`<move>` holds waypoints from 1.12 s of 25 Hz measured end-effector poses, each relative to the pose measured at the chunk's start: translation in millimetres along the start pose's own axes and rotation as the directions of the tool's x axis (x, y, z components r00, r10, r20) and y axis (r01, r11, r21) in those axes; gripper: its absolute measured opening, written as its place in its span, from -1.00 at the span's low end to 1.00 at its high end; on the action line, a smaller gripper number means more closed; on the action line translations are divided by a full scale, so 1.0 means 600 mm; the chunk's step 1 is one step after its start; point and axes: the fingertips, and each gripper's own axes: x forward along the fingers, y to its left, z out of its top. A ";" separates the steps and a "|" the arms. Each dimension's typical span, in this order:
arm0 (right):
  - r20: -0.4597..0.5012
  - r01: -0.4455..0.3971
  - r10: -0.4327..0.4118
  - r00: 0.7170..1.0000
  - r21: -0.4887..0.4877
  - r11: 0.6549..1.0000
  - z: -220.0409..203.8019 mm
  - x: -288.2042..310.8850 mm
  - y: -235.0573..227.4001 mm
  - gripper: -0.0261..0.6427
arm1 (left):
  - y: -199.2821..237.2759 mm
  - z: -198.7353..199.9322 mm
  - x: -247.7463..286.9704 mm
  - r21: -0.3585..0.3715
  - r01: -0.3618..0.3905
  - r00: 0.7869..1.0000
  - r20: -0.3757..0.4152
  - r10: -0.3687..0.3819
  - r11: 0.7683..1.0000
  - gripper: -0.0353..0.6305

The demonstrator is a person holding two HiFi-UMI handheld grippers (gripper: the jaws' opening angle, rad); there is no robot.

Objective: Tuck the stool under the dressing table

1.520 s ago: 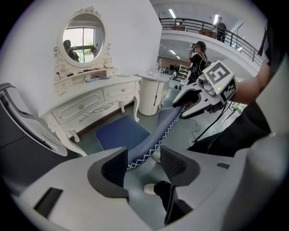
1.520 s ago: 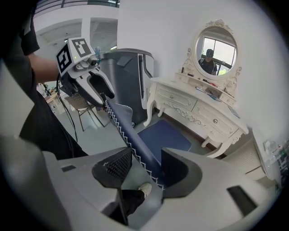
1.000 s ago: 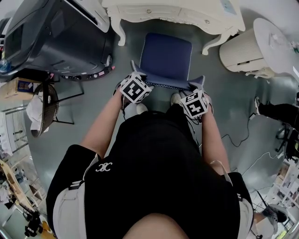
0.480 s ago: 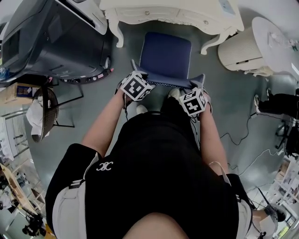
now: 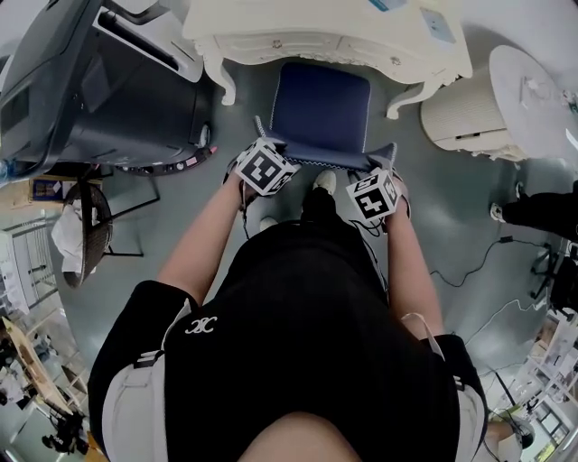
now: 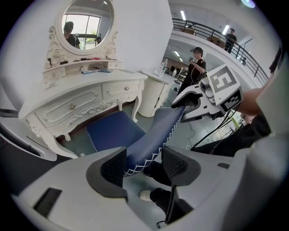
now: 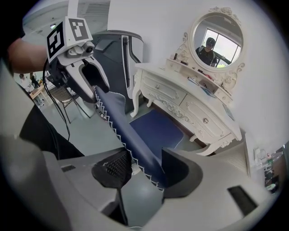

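head: steeply down | gripper views: close, facing inward | shared: stool [image 5: 321,113]

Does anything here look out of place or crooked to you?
Only the stool: most of its blue seat sits out in front of the dressing table, not tucked under. The left gripper and right gripper hold its raised near edge. Nothing looks spilled or broken.

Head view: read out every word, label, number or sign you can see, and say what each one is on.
No readable words or numbers.
Black sleeve: white emblem, no legible letters.
Marker cubes: black-and-white square patterns, not text.
Papers on the dressing table: print too small to read.
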 end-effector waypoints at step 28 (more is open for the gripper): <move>-0.031 -0.004 0.002 1.000 -0.067 0.998 0.136 0.118 -0.277 -0.28 | 0.182 0.228 0.112 -0.009 -0.109 0.991 -0.085 0.108 0.994 -0.18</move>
